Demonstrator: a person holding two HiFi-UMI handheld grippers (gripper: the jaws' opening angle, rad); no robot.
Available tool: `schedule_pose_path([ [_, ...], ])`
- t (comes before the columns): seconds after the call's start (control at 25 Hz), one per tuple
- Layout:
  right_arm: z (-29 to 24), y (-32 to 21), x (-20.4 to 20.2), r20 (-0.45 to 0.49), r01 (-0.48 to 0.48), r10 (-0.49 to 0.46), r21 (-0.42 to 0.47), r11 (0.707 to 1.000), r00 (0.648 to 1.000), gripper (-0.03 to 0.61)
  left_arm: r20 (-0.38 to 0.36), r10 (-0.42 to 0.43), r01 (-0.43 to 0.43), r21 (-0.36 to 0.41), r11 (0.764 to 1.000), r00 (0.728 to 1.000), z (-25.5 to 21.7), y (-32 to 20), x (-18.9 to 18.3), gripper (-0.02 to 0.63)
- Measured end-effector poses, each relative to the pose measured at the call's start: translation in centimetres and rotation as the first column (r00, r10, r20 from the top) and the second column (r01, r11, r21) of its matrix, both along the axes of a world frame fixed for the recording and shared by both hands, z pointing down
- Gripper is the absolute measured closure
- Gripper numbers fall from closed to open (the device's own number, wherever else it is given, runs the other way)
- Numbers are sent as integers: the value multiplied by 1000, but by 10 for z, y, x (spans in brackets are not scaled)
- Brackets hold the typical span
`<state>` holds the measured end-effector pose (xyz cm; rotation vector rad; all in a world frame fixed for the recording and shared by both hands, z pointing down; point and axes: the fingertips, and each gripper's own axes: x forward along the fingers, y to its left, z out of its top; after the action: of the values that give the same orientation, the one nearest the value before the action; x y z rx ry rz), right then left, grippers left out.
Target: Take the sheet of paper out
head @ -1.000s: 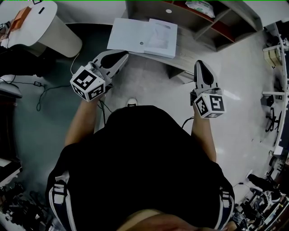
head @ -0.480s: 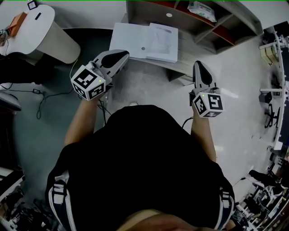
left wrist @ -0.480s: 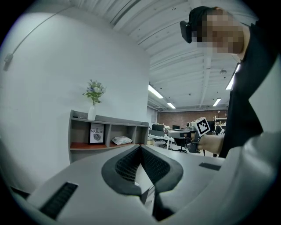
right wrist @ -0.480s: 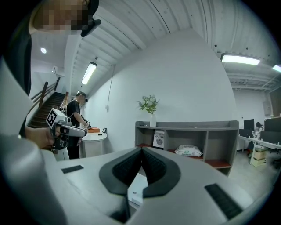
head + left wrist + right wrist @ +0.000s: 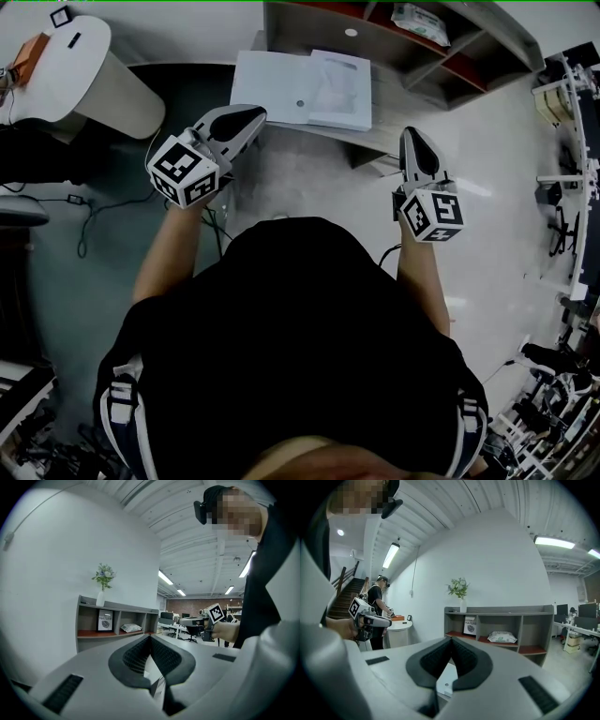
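The floor fills most of the head view; at 12 o'clock stands a low desk with a shelf behind it. On the desk lies a white folder, its long axis running from 9 to 3 o'clock and its near edge facing the person; the sheet of paper seems to be the paler leaf at the folder's 3 o'clock half, though I cannot tell whether it sits inside or on top. A small snap marks the near edge. The left tool hangs with its jaws together on nothing, the folder at its 1 o'clock and just beside its tip; the right tool is likewise closed and empty, the folder at its 10 o'clock and a little farther off. The left looks nearer the snap; either tool's jaws would have to part first. There is open room over the desk at 3 o'clock; the shelf hems in the far side.
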<state>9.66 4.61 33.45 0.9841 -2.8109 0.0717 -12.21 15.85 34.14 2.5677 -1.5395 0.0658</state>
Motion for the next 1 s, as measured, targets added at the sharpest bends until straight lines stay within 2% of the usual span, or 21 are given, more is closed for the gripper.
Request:
schedule_pose_path([
  [0.48,3,-1,-11,-15,-19,20,17,1000,1000,565,-16,6,-6,-5,1000,1000,11,-4,-13,592],
  [1.0,12,-49,-10,15,-16,16,-13,1000,1000,565,4,-11,11,-13,1000,1000,6,-39,-12,592],
])
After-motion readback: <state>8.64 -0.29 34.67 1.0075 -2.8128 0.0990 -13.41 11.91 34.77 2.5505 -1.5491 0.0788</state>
